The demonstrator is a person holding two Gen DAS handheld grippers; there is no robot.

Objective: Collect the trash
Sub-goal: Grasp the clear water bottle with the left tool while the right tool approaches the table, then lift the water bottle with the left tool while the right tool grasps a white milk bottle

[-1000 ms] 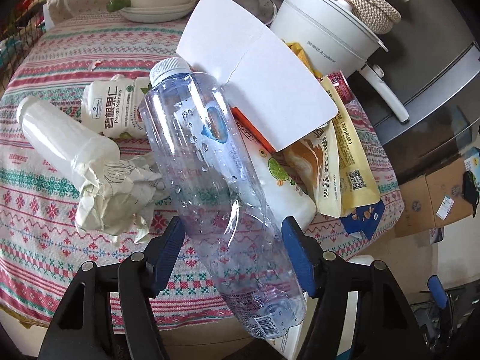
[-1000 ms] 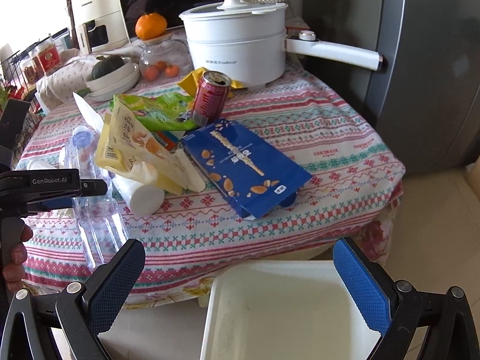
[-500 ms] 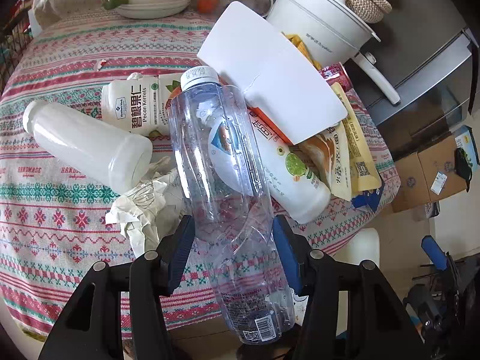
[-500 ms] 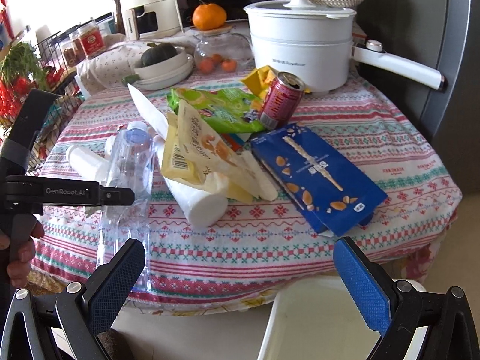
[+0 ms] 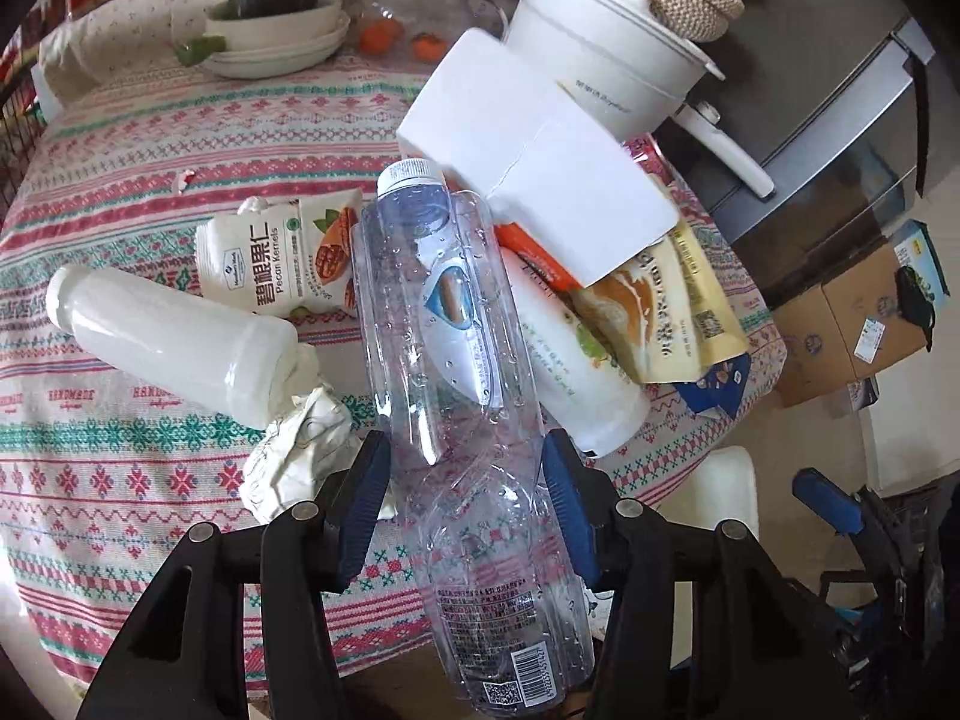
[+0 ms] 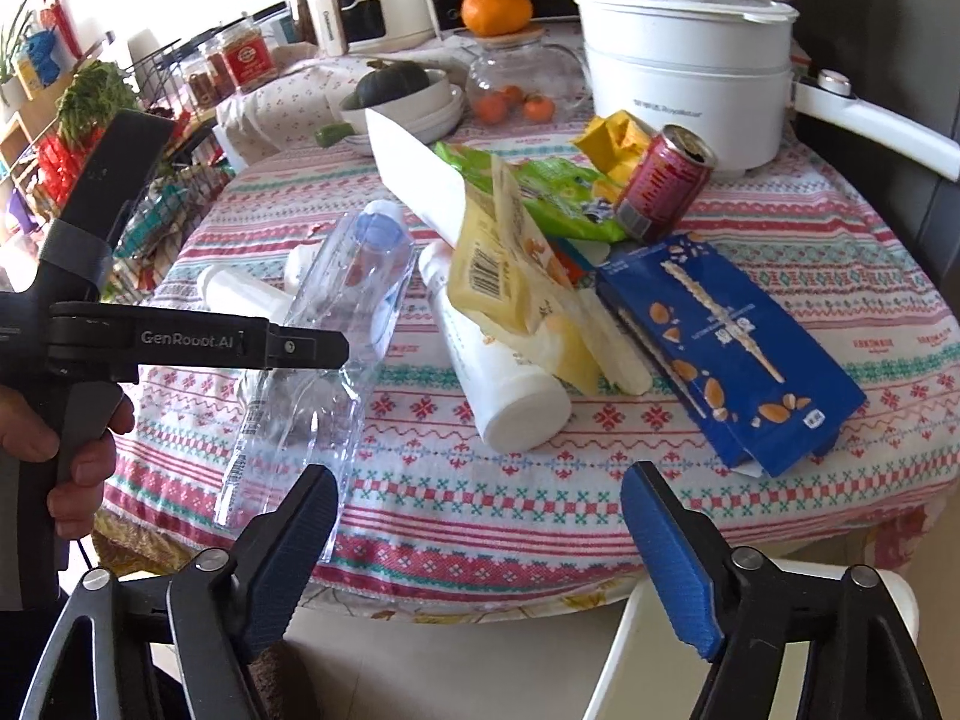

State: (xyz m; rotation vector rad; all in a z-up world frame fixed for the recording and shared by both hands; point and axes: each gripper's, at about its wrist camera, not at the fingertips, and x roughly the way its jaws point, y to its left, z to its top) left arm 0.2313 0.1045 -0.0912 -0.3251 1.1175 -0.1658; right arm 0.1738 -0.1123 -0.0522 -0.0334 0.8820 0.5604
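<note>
Patterned-cloth desk [image 5: 108, 438], near edge: clear bottle [image 5: 450, 360], light, crushable, pinched at lower body by left gripper [image 5: 465, 504]; right gripper [image 6: 480, 546] jaws wide, empty.

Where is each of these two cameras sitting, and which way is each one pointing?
Left wrist view: mounted on the left gripper, looking along its fingers across the cluttered table; its two blue pads squeeze a clear plastic bottle.
Right wrist view: mounted on the right gripper, off the table's edge, facing the white cooking pot; its open fingers show, plus the person's hand holding the left gripper from the side.
Shared: the clear bottle, the white bottle, snack packets, pot and the white bin below the table edge.
</note>
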